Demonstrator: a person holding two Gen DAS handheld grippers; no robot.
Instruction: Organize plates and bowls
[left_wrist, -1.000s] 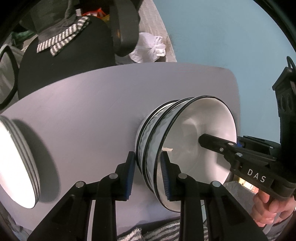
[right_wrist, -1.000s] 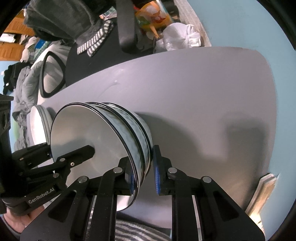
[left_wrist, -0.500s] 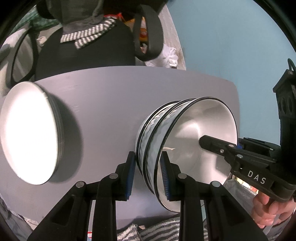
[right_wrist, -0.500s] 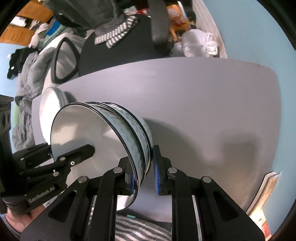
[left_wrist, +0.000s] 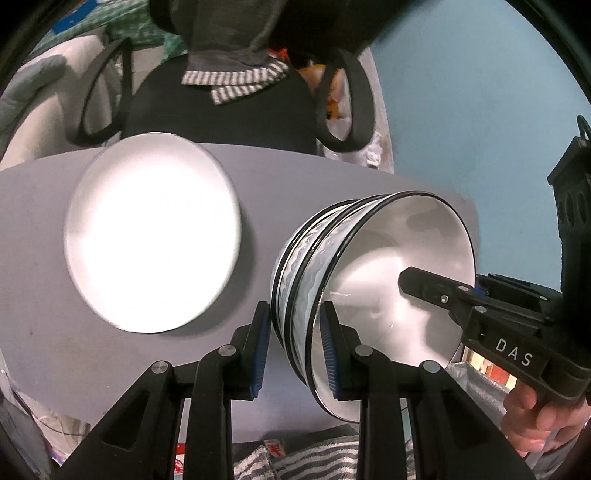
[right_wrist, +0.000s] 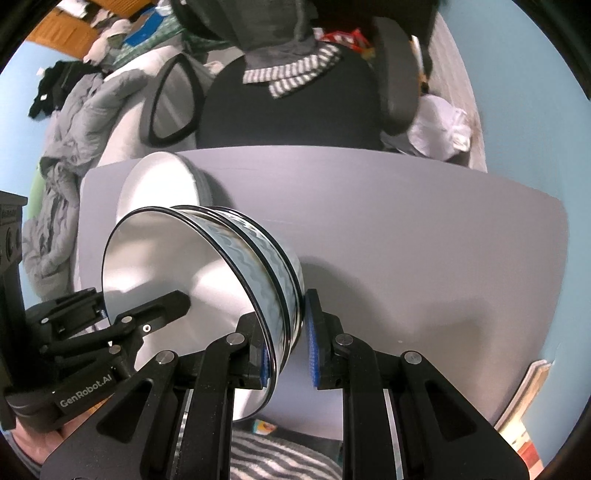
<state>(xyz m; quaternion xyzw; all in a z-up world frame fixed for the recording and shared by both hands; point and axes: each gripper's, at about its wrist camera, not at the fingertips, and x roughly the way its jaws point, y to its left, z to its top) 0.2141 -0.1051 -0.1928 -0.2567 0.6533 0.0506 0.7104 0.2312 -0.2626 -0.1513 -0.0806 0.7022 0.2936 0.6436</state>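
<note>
There were three nested bowls (left_wrist: 369, 266) in one stack, one stack of white plates (left_wrist: 151, 232) whose number could not be told, two grippers and one grey table (right_wrist: 406, 229).

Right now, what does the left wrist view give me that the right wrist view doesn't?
Only the left wrist view shows the plate stack nearly face-on and clear of the bowls, and the hand that carries the right gripper.

Only the right wrist view shows the bare grey tabletop to the right of the bowls, a pale flat item at its near right corner, and the left gripper's branded body.

Both show the stack of nested bowls, each gripper clamped on an opposite side of its rim, and the black chair behind the table.
</note>
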